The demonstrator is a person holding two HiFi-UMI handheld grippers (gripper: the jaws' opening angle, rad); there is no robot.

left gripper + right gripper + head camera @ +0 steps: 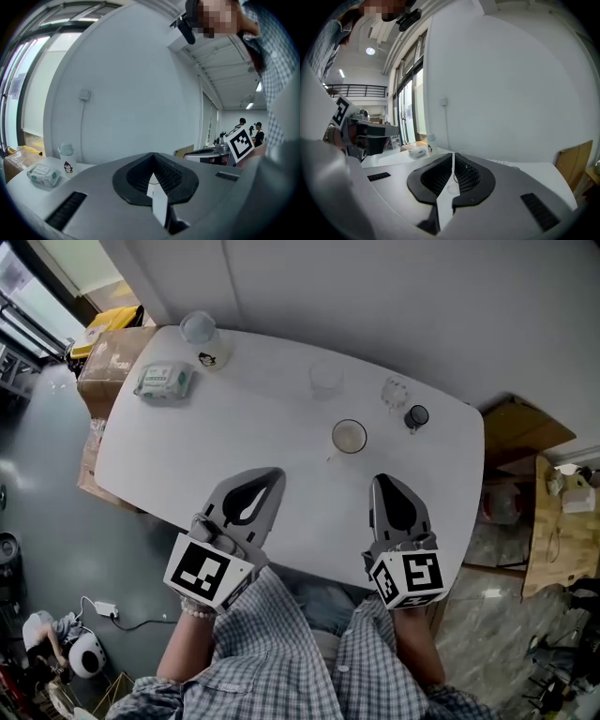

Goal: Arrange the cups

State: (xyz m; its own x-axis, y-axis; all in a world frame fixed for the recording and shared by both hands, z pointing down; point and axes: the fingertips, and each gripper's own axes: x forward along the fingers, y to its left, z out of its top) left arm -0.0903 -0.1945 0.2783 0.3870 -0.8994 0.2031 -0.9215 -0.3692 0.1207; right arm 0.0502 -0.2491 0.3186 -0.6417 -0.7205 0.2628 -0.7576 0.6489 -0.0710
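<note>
Several cups stand on the white table. A round tan-rimmed cup is nearest, a clear glass stands behind it, another clear cup and a small dark cup are to the right. My left gripper is over the near part of the table, shut and holding nothing, well left of the tan cup. My right gripper is shut and empty, just short of the tan cup and slightly right of it. In the gripper views the left gripper and the right gripper have their jaws pressed together.
A penguin-printed bottle and a pack of wipes sit at the table's far left; the left gripper view shows the same bottle and wipes. Cardboard boxes stand off the left end. The wall is close behind the table.
</note>
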